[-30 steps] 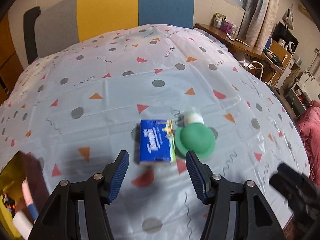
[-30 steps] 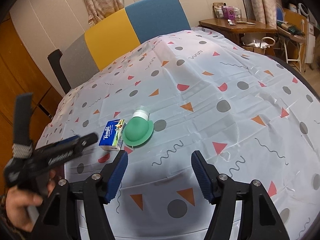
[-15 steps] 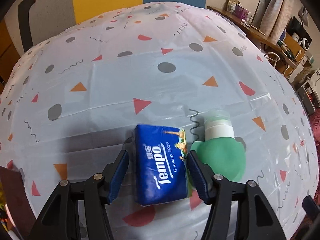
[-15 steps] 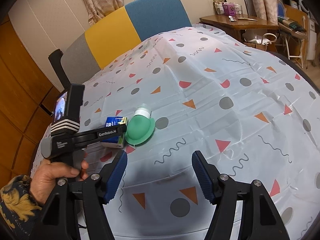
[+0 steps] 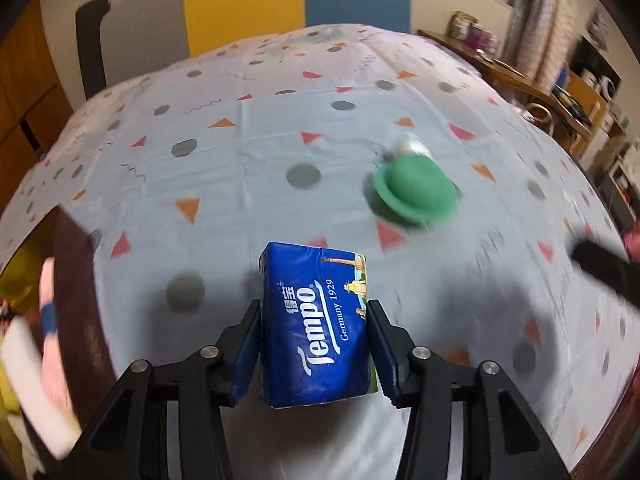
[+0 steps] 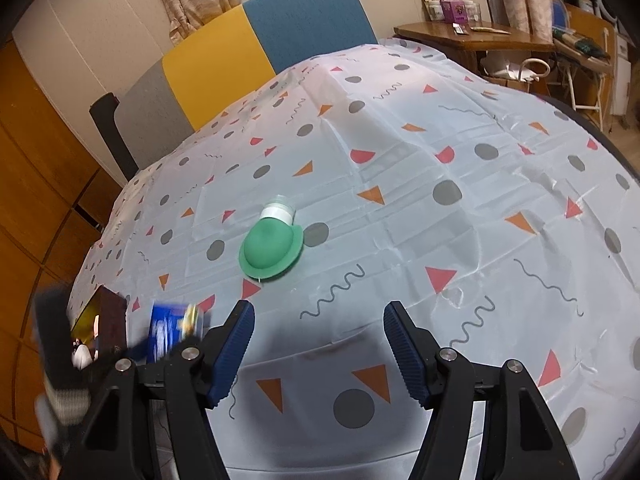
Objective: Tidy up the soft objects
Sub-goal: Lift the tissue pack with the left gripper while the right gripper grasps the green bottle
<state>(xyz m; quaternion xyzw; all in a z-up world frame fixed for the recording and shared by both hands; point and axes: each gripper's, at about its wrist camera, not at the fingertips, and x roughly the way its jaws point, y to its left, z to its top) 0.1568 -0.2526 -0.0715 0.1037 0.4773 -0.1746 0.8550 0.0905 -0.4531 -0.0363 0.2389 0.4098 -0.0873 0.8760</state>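
My left gripper [image 5: 314,340] is shut on a blue Tempo tissue pack [image 5: 316,324] and holds it above the patterned tablecloth [image 5: 240,168]. The pack also shows blurred at the lower left of the right wrist view [image 6: 172,330]. A green soft pouch with a white cap [image 5: 416,190] lies on the cloth ahead and to the right of the pack; it also shows in the right wrist view [image 6: 270,248]. My right gripper [image 6: 318,340] is open and empty, a short way in front of the green pouch.
A dark-edged box with yellow inside and several items [image 5: 28,312] sits off the table's left side; it also shows in the right wrist view [image 6: 100,328]. A grey, yellow and blue chair back [image 6: 260,48] stands behind the table. A wooden desk [image 6: 480,36] is at the far right.
My left gripper closed on the tissue pack, lifted it off the cloth and moved left, away from the green pouch. The right gripper stayed nearly still.
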